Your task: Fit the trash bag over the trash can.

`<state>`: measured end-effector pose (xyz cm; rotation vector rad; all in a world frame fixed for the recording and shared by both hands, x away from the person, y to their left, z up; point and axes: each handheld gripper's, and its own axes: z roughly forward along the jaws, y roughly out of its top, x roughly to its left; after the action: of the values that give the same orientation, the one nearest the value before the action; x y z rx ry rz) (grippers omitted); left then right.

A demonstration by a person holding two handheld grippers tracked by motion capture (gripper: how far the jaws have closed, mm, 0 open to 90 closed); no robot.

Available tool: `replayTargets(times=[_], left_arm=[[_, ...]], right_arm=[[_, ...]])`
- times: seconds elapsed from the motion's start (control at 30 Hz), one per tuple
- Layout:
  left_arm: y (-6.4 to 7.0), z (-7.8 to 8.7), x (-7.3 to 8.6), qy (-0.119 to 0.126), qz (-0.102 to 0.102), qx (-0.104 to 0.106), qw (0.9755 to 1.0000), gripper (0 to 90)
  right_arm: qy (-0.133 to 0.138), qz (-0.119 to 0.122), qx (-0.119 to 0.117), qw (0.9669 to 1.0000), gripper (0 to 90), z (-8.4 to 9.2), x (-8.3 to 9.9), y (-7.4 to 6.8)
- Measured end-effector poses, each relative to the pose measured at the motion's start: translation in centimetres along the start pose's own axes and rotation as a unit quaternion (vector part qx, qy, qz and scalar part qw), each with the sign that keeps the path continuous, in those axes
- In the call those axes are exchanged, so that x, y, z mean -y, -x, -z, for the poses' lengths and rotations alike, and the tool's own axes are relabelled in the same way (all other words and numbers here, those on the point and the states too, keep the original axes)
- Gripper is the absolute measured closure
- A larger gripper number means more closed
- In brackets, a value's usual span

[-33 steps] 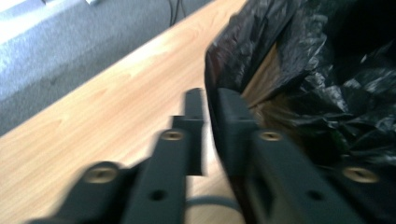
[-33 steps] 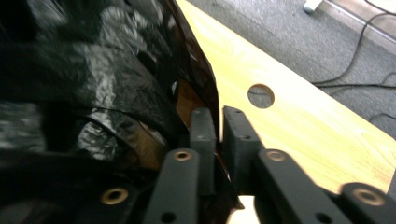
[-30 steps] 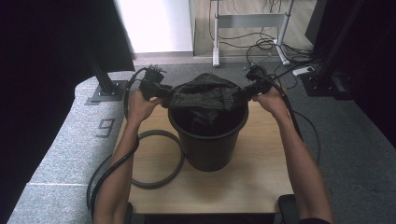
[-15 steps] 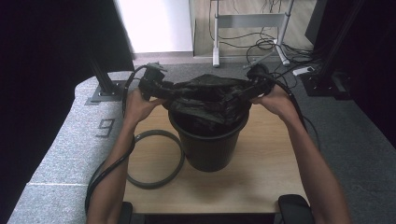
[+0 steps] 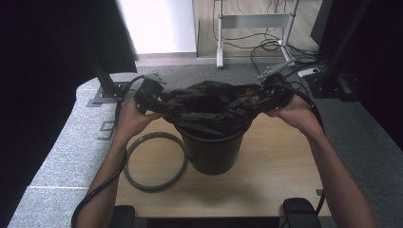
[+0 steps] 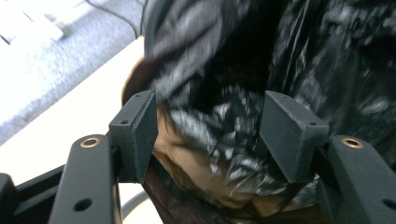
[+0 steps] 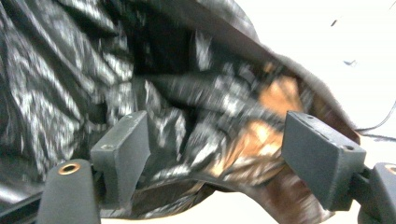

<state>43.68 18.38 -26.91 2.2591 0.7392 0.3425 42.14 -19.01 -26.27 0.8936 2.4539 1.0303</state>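
While you stretch the black bin bag [image 5: 211, 102] between both hands above the black bucket [image 5: 212, 152], its mouth stands spread wide from left to right, with the lower part of the bag hanging into the bucket. Your left gripper [image 5: 159, 99] sits at the left end of the bag and your right gripper [image 5: 266, 95] at the right end. In the left gripper view, crumpled bag film lies between the jaws [image 6: 212, 135], which have just been opening and stand apart, the pads not pressing on it. In the right gripper view, the jaws likewise stand parted around the film [image 7: 215, 140], released rather than clenched. The grey ring [image 5: 154, 161] lies flat on the wooden table [image 5: 280, 161], just left of the bucket. Judged from this layout, the opening of the bag is done; folding its edge over the bucket's rim, and probably fitting the ring, remain.
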Motion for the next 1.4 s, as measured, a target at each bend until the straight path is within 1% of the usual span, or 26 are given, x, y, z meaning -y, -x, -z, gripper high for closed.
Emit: replayTargets(times=[0.07, 0.13, 0.2, 0.23, 0.3, 0.4, 0.5, 0.53, 0.57, 0.63, 0.67, 0.7, 0.73, 0.77, 0.83, 0.87, 0.9, 0.93, 0.97, 1.0, 1.07, 1.1, 1.2, 1.27, 1.33, 1.4], left_arm=[[-0.1, 0.0, -0.9, 0.003, -0.008, -0.001, 1.0, 35.7], [-0.4, -0.2, -1.7, 0.003, -0.012, -0.01, 0.9999, 34.9], [-0.8, -0.4, -2.2, 0.003, -0.009, -0.012, 0.9999, 34.3], [-1.1, -0.7, -2.5, 0.001, -0.008, -0.007, 0.9999, 33.5], [-1.5, -1.0, -2.7, -0.003, -0.008, -0.011, 0.9999, 32.6], [-2.1, -1.4, -2.7, -0.005, -0.008, 0.006, 0.9999, 32.1], [-2.7, -1.9, -2.5, -0.017, -0.01, 0.013, 0.9997, 32.7], [-3.0, -2.1, -2.4, -0.021, -0.009, 0.015, 0.9996, 33.3], [-3.2, -2.3, -2.3, -0.025, -0.006, 0.018, 0.9995, 35.0], [-3.5, -2.6, -2.1, -0.031, -0.003, 0.022, 0.9993, 43.3], [-3.7, -2.8, -2.0, -0.034, 0.001, 0.025, 0.9991, 51.6], [-3.9, -2.9, -2.0, -0.034, 0.005, 0.028, 0.999, 60.5], [-4.0, -3.1, -2.0, -0.033, 0.009, 0.027, 0.999, 66.6], [-4.2, -3.3, -2.0, -0.026, 0.018, 0.035, 0.9989, 72.5], [-4.4, -3.5, -2.1, -0.01, 0.037, 0.032, 0.9988, 78.8], [-4.5, -3.6, -2.3, -0.005, 0.043, 0.033, 0.9985, 79.8], [-4.6, -3.7, -2.4, 0.004, 0.047, 0.029, 0.9985, 80.8], [-4.5, -3.7, -2.5, 0.011, 0.046, 0.016, 0.9987, 88.2], [-4.5, -3.8, -2.7, 0.009, 0.048, 0.0, 0.9988, 89.3], [-4.6, -4.0, -2.8, 0.004, 0.051, -0.004, 0.9987, 89.3], [-4.8, -4.4, -2.8, -0.005, 0.057, -0.025, 0.9981, 89.3], [-4.9, -4.7, -2.8, -0.009, 0.061, -0.03, 0.9976, 89.3], [-5.2, -5.6, -2.6, -0.021, 0.072, -0.035, 0.9965, 89.3], [-5.4, -6.3, -2.4, -0.031, 0.08, -0.028, 0.9959, 88.9], [-5.4, -6.7, -2.3, -0.036, 0.087, -0.033, 0.995, 89.0], [-5.5, -7.2, -2.3, -0.045, 0.092, -0.028, 0.9943, 88.8]], right_arm=[[0.004, 0.001, 0.004, 1.0, 25.0, 0.1, -0.7, 0.2], [0.007, 0.003, 0.01, 0.9999, 26.3, -0.1, -1.5, 0.5], [0.009, 0.005, 0.021, 0.9997, 26.5, -0.6, -2.3, 0.9], [0.01, 0.004, 0.023, 0.9997, 26.6, -0.8, -2.7, 1.1], [0.016, 0.0, 0.027, 0.9995, 27.1, -1.1, -3.2, 1.5], [0.013, 0.006, 0.042, 0.999, 26.9, -1.6, -3.8, 2.1], [0.006, 0.009, 0.045, 0.9989, 27.8, -2.2, -3.9, 3.0], [0.002, 0.01, 0.047, 0.9989, 30.5, -2.5, -3.8, 3.4], [-0.005, 0.013, 0.046, 0.9988, 36.2, -2.8, -3.7, 3.7], [-0.015, 0.015, 0.048, 0.9986, 52.7, -3.4, -3.5, 4.2], [-0.013, 0.014, 0.047, 0.9987, 62.3, -3.6, -3.3, 4.3], [-0.007, 0.01, 0.048, 0.9988, 70.1, -3.8, -3.2, 4.5], [0.001, 0.005, 0.049, 0.9988, 76.5, -3.9, -3.1, 4.6], [0.01, 0.001, 0.049, 0.9987, 80.9, -4.0, -3.1, 4.7], [0.018, -0.002, 0.055, 0.9983, 85.5, -4.5, -3.2, 4.8], [0.018, -0.004, 0.059, 0.9981, 86.2, -4.7, -3.2, 4.8], [0.019, -0.006, 0.063, 0.9978, 86.8, -5.0, -3.4, 4.8], [0.02, -0.008, 0.065, 0.9976, 87.0, -5.3, -3.4, 4.8], [0.018, -0.01, 0.065, 0.9977, 87.1, -5.6, -3.5, 4.8], [0.013, -0.012, 0.067, 0.9976, 87.2, -6.0, -3.6, 4.8], [0.0, -0.017, 0.08, 0.9966, 87.2, -6.8, -3.6, 4.9], [-0.006, -0.022, 0.085, 0.9962, 87.2, -7.2, -3.6, 5.0], [-0.028, -0.029, 0.094, 0.9947, 87.2, -8.3, -3.4, 5.2], [-0.042, -0.031, 0.095, 0.9941, 87.2, -9.1, -3.3, 5.2], [-0.054, -0.031, 0.097, 0.9933, 87.2, -9.7, -3.2, 5.0], [-0.061, -0.033, 0.098, 0.9928, 87.2, -10.1, -3.1, 4.9]])
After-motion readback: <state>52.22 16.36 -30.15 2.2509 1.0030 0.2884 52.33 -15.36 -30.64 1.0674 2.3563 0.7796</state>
